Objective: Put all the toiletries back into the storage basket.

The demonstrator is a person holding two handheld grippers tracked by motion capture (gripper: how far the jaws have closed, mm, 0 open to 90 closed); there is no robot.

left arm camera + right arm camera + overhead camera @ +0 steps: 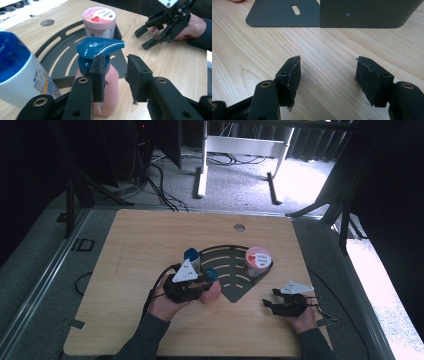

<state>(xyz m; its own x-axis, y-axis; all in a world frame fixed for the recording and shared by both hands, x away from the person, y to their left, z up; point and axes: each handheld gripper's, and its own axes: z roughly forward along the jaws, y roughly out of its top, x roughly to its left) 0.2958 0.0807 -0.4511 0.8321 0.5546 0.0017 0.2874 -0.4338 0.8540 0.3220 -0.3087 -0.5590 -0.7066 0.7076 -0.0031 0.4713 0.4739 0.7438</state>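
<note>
A pink pump bottle with a blue pump head stands on the wooden table. My left gripper is right by it with the jaws apart. The left pad lies against the bottle's front and the right pad stands free, so nothing is pinched. In the high view the left gripper sits over the bottle. A white bottle with a blue cap stands close on its left. My right gripper is open over bare wood, near the table's front right.
A black fan-shaped slotted rack lies mid-table with a pink lidded tub at its right end. The rack's corner and upright wall lie just beyond the right gripper. A round hole is in the far tabletop.
</note>
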